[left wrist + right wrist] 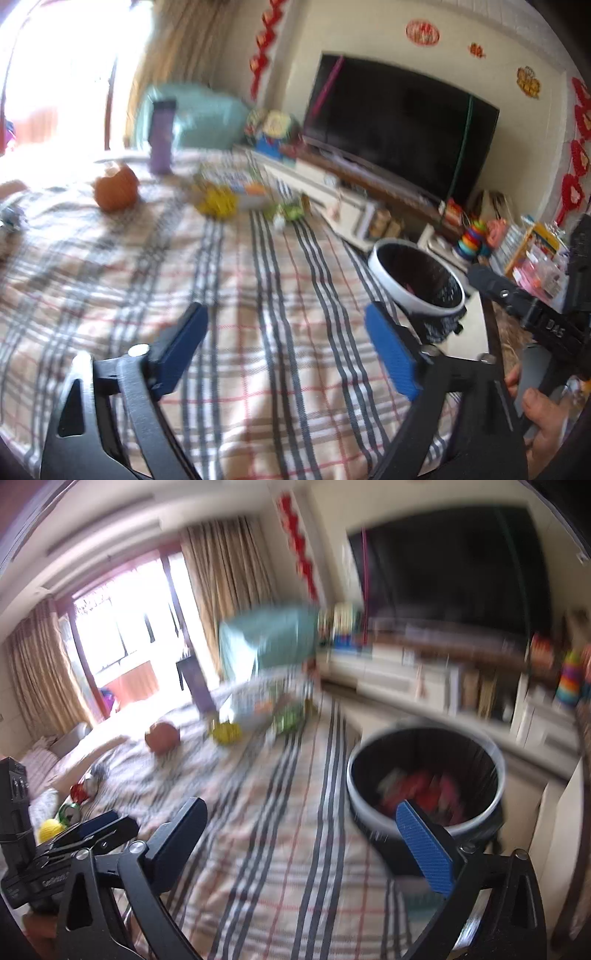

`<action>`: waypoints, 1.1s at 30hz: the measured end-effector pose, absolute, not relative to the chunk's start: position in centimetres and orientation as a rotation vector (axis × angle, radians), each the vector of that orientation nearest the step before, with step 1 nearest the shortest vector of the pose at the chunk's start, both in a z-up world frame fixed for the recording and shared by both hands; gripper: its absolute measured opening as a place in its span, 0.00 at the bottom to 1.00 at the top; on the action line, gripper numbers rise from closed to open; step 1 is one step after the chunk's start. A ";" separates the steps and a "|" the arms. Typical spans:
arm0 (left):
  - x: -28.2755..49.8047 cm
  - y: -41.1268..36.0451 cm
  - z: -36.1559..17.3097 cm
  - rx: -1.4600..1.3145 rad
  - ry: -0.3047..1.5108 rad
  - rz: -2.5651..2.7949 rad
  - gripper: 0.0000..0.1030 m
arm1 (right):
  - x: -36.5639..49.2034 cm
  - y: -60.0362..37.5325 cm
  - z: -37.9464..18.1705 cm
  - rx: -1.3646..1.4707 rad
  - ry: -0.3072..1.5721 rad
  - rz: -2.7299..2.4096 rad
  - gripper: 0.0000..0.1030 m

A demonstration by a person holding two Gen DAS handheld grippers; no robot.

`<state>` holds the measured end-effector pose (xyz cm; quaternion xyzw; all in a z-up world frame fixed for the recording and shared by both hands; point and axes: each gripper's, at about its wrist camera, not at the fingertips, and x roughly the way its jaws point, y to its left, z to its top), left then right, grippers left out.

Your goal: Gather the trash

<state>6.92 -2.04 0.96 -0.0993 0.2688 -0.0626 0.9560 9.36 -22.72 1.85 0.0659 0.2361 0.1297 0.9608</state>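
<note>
left gripper [284, 332]: jaws wide apart, nothing between, plaid cloth [258, 295] under it | right gripper [306, 834]: jaws wide apart, empty | trash bin [424, 775]: just ahead-right of right gripper, red scraps inside | yellow wrapper [218, 203], green scrap [291, 212]: on cloth, well ahead of left gripper | orange fruit [116, 190]: ahead-left
</note>
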 end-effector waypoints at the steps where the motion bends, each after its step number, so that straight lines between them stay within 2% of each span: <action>1: 6.0 -1.9 1.1 -0.196 0.505 -0.100 1.00 | 8.5 -22.6 2.0 0.117 0.437 0.240 1.00; 5: 4.1 -1.8 0.5 -0.158 0.420 -0.026 1.00 | 6.8 -22.2 0.7 0.086 0.366 0.188 1.00; 13: 2.4 -2.3 -1.2 -0.080 0.377 0.041 1.00 | 5.7 -21.8 -2.3 0.053 0.378 0.166 1.00; 33: -0.1 -3.3 -0.8 -0.025 0.317 0.087 1.00 | 2.8 -22.1 -1.8 0.025 0.285 0.125 1.00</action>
